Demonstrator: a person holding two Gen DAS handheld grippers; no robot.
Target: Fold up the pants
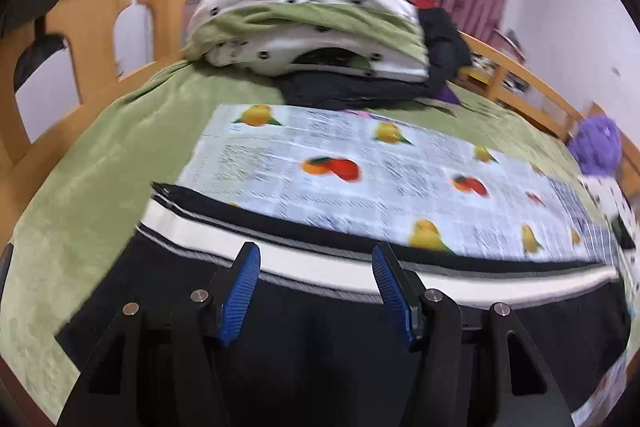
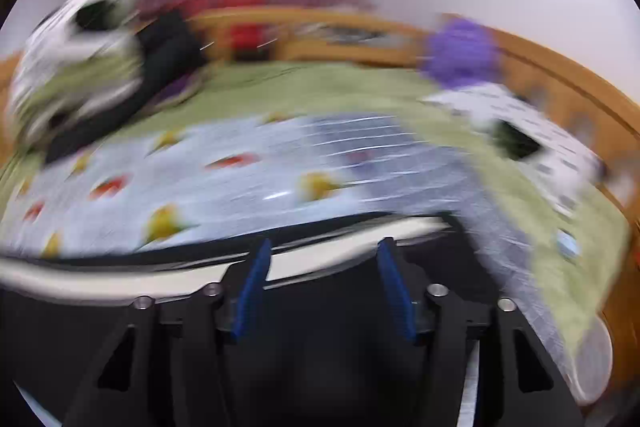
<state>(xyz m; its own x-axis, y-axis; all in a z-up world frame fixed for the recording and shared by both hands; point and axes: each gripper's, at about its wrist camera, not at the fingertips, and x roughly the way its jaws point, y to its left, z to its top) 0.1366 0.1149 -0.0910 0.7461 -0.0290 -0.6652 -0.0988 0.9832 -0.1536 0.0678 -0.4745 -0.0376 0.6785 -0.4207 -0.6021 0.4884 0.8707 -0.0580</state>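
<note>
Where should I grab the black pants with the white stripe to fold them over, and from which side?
Judging by the pose, take the black pants at the striped far edge, one corner per tongs. It lies flat along the fruit-print sheet, so come in low from the near side, over the dark cloth, and pinch that edge. The left tongs and right tongs both stand open there.

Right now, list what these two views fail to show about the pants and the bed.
- Pants, left wrist view: the near part lies hidden behind the gripper's body, and the bottom edge cuts it off.
- Pants, right wrist view: motion blur smears the white stripe.
- Printed text on the fruit-patterned sheet: too blurred to read in either view.
- Bedding pile: what lies under it is covered.
- Purple object: blurred, unidentifiable.
</note>
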